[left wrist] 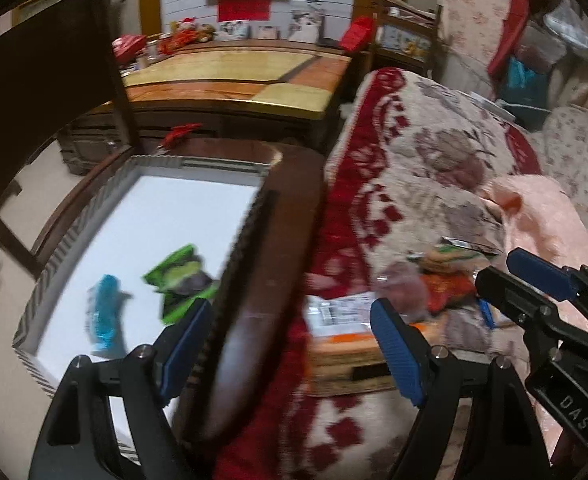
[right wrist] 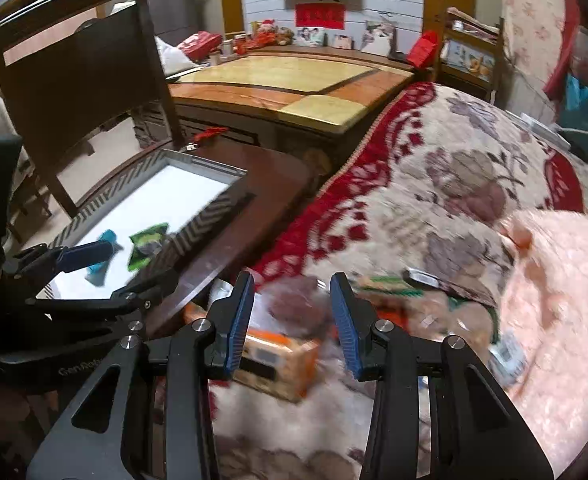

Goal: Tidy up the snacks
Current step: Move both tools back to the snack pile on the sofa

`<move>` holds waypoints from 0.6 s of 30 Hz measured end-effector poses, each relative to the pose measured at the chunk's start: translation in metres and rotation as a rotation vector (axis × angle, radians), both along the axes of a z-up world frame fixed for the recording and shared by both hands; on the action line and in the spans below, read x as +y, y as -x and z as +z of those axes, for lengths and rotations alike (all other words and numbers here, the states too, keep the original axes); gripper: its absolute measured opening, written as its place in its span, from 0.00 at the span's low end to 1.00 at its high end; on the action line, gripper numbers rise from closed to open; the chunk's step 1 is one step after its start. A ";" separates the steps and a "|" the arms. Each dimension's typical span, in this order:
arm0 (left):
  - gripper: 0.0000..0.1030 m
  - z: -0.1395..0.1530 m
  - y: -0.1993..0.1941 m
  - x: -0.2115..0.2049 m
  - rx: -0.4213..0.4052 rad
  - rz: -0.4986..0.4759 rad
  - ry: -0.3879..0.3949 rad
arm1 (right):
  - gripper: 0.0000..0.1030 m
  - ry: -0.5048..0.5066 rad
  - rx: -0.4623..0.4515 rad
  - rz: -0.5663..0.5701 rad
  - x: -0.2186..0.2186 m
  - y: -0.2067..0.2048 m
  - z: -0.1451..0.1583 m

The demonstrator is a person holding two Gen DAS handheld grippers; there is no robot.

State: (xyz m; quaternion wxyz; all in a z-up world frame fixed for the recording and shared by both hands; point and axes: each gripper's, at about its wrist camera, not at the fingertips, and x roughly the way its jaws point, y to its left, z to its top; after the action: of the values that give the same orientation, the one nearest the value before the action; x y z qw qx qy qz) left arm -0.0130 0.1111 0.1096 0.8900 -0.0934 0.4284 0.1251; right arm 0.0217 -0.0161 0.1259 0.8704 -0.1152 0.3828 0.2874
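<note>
Two snacks already lie in the white-floored storage box with grey chevron-patterned walls (left wrist: pixel 73 224): a blue crinkled packet (left wrist: pixel 105 312) at its near left and a green-and-dark foil packet (left wrist: pixel 179 280) just right of it, apart from each other. The box sits on a dark brown wooden table (left wrist: pixel 261 280), left of a cream-and-red floral blanket (left wrist: pixel 414 168). So the step in hand looks like fetching another piece from the heap on that blanket. The left gripper (left wrist: pixel 289 344) straddles the table edge with its blue-padded fingers wide apart and nothing between them. The right gripper (right wrist: pixel 289 320) hangs over the heap, fingers partly apart and empty, framing a blurred purplish-brown pouch (right wrist: pixel 298 308) beyond. The heap is motion-smeared, so the count is rough: one orange cardboard carton (right wrist: pixel 281 364) nearest, the one purplish pouch, one green-trimmed tan packet (right wrist: pixel 386 284) to the right, one red-orange packet (left wrist: pixel 446 288), and perhaps a small white-labelled piece (right wrist: pixel 506 352) at far right. The next move calls for settling one gripper over a single item, probably the pouch, closing on it alone, then carrying it left over the box wall.
</note>
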 end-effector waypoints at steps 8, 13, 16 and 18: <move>0.80 -0.003 -0.013 -0.040 0.018 -0.066 0.020 | 0.38 0.032 -0.023 -0.092 -0.053 0.000 0.001; 0.80 -0.007 -0.017 -0.054 0.031 -0.094 0.021 | 0.38 0.032 -0.014 -0.131 -0.078 -0.003 -0.003; 0.80 -0.010 -0.019 -0.056 0.046 -0.099 0.027 | 0.38 0.026 -0.001 -0.148 -0.088 -0.004 -0.008; 0.80 -0.012 -0.020 -0.057 0.054 -0.101 0.027 | 0.38 0.025 0.007 -0.156 -0.093 -0.006 -0.011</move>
State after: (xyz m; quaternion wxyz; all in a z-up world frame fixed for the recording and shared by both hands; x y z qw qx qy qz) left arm 0.0066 0.0540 0.0974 0.8820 -0.0804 0.4580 0.0769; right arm 0.0277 -0.1095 0.1153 0.8873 -0.0950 0.3972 0.2140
